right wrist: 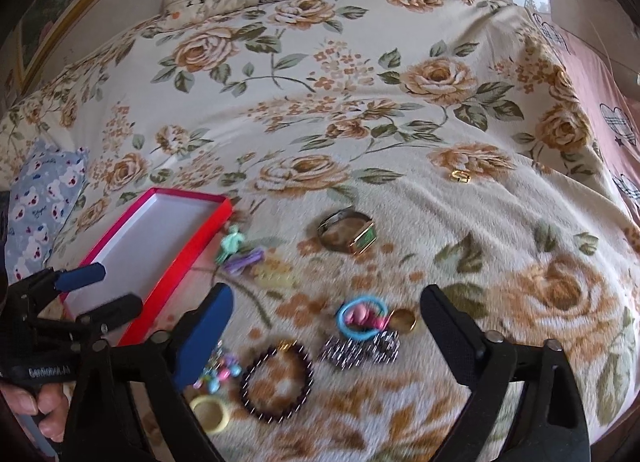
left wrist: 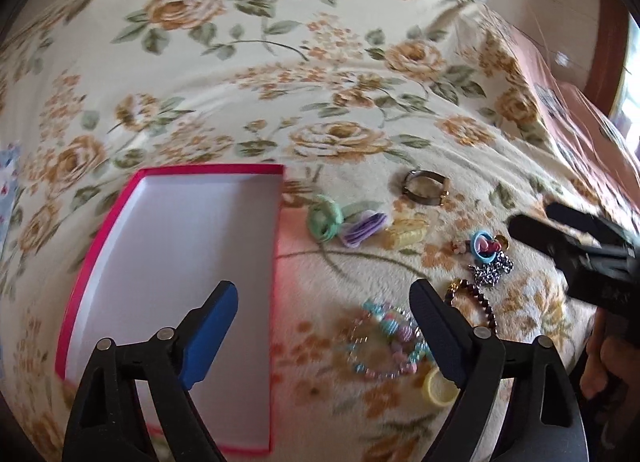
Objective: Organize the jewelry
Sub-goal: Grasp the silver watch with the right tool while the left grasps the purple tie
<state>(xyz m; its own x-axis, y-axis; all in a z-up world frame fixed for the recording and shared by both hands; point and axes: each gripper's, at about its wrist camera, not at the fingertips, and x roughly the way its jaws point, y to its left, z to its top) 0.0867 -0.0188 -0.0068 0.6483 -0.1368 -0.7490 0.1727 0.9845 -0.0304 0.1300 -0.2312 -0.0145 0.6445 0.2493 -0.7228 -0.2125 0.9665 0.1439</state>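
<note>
Approaching: both claws spread, empty.
Right gripper (right wrist: 326,326): straddle dark bead bracelet (right wrist: 277,384) just below, pinch 1 side.
Left gripper (left wrist: 324,326): pink box (left wrist: 176,282) under left finger.

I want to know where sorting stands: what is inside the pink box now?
The pink box shows only its bare white floor, no jewelry. The left gripper hides its near corner, so that part cannot be checked.
</note>
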